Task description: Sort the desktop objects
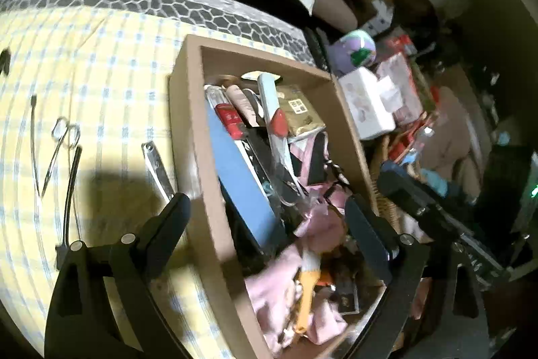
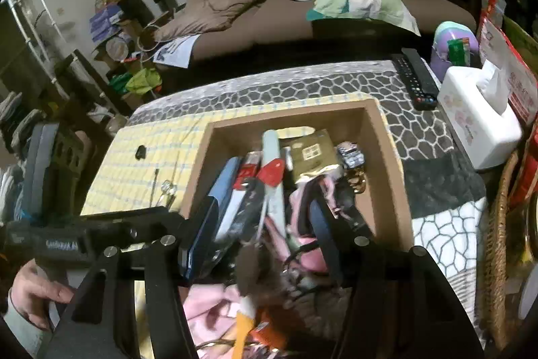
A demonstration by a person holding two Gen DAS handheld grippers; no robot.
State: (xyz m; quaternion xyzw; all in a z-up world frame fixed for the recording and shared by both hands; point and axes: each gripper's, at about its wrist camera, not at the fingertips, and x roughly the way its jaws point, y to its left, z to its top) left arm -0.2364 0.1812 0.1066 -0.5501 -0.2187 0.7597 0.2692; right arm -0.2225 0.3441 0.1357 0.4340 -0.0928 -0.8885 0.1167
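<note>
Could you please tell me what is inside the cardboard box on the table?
The cardboard box holds a blue book, a red-marked tube, a gold packet, a pale nail file and pink fabric. Whatever lies beneath this pile is covered.

A cardboard box [image 2: 386, 137] crammed with clutter sits on the yellow checked cloth [image 2: 148, 164].

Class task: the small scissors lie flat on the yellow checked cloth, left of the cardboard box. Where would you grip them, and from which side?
Grip the small scissors across the narrow shank just below the finger loops, coming straight down from above. They lie flat on the cloth, so only a top approach gets fingers either side; the thin rods beside them leave little room, so I'd close carefully.
</note>
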